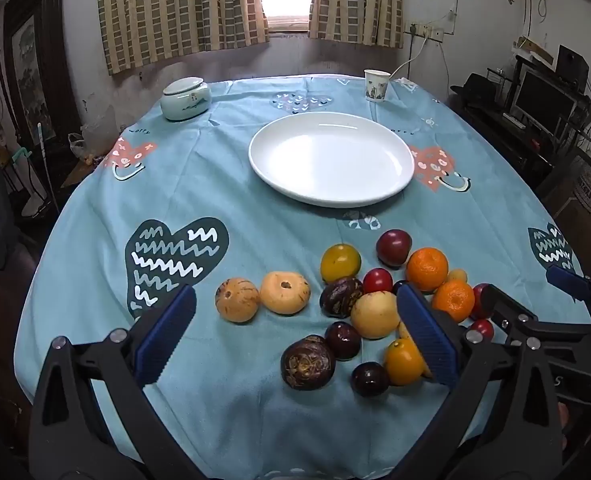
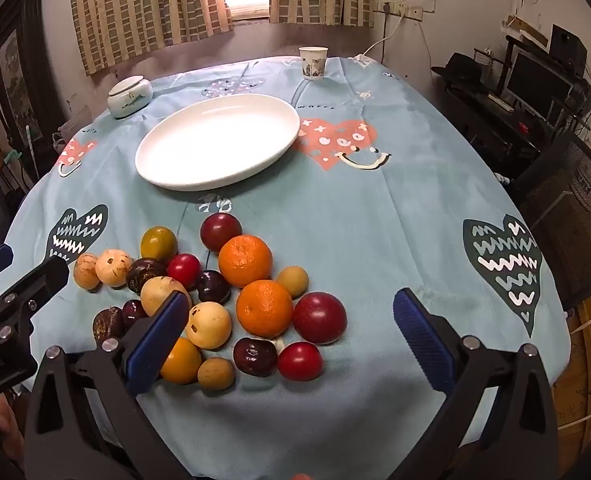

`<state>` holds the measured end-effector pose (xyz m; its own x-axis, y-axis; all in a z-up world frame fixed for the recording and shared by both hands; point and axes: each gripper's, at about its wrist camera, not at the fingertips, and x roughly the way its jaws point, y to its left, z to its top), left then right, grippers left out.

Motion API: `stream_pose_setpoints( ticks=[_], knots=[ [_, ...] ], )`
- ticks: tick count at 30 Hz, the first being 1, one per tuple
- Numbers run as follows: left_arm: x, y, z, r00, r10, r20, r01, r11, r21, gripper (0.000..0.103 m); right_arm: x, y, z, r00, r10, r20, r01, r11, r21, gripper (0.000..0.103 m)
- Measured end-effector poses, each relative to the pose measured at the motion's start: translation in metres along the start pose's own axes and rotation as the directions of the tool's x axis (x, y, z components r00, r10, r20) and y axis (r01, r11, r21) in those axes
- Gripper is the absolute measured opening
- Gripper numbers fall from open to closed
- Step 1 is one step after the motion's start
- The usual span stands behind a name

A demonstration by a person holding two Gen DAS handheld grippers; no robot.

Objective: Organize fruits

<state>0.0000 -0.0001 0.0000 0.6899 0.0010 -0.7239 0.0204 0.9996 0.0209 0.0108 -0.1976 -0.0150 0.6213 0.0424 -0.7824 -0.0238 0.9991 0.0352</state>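
A pile of several fruits lies on the blue tablecloth near the front edge: two oranges (image 2: 245,261) (image 2: 264,308), dark red plums (image 2: 319,317), small red fruits (image 2: 299,361), pale round fruits (image 2: 209,325) and dark wrinkled passion fruits (image 1: 308,362). A white empty plate (image 1: 391,184) sits beyond the pile, also in the right wrist view (image 2: 167,176). My left gripper (image 1: 295,330) is open and empty, low over the pile's left part. My right gripper (image 2: 291,330) is open and empty, just before the pile's right part.
A celadon lidded jar (image 1: 185,98) stands at the back left and a paper cup (image 1: 376,85) at the back right of the round table. A chair and a monitor desk (image 2: 535,92) stand to the right of the table.
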Motion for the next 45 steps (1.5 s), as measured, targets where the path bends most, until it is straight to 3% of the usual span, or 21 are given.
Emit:
stream_pose_setpoints(
  ticks=[45],
  knots=[
    [-0.005,0.008,0.0,1.0,-0.011,0.01,0.011,1.0,-0.017,0.101,0.0,0.015,-0.003,0.999,0.025,-0.027,-0.027,0.999,-0.044,0.102]
  ],
)
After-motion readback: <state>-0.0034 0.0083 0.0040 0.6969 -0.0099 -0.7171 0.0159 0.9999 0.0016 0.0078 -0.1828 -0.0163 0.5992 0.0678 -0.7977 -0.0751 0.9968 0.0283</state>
